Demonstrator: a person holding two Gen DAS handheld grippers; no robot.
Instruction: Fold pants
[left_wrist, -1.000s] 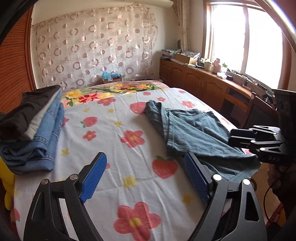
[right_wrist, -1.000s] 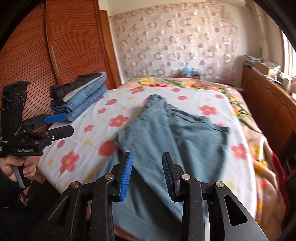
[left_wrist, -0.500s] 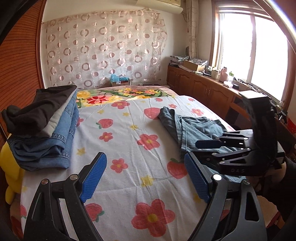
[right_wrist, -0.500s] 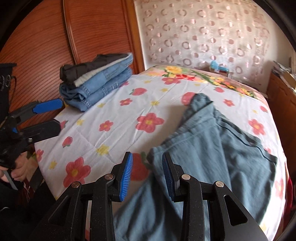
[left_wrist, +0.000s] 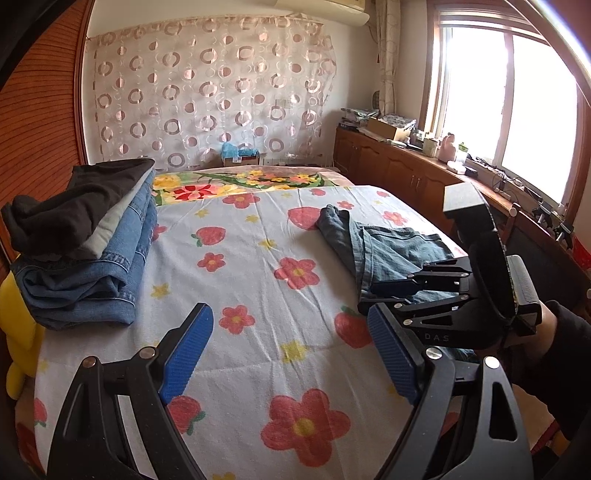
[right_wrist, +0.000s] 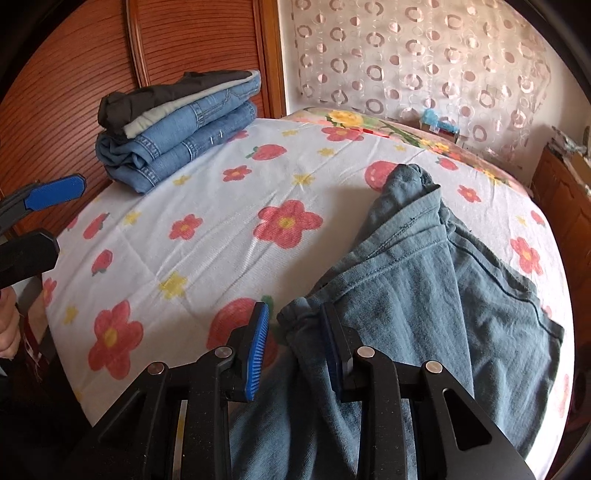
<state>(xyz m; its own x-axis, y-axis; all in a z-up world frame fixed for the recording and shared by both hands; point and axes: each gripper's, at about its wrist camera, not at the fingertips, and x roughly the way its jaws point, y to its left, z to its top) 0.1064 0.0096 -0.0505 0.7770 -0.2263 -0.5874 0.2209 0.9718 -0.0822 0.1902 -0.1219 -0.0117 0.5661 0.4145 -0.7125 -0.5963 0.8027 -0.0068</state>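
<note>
A: What takes up most of the room?
B: The bed (left_wrist: 258, 280), under a white sheet printed with red flowers and strawberries. It fills both views.

A: And the pants to fold?
B: The teal pants (right_wrist: 424, 295) lie rumpled on the sheet, spreading from the centre of the right wrist view toward five o'clock. One bunched end points to twelve o'clock. In the left wrist view they sit at three o'clock.

A: Anything else on the bed?
B: A stack of folded jeans (left_wrist: 88, 258) with a dark garment on top, at nine o'clock in the left wrist view.

A: How do the tools stand?
B: The right tool (right_wrist: 295, 343) has just been closing. Its jaws are narrow, and a gathered edge of the pants sits between them, against the right pad, while the left pad stands clear of the cloth. The left tool (left_wrist: 291, 350) is spread wide over bare sheet, gripping nothing.
</note>
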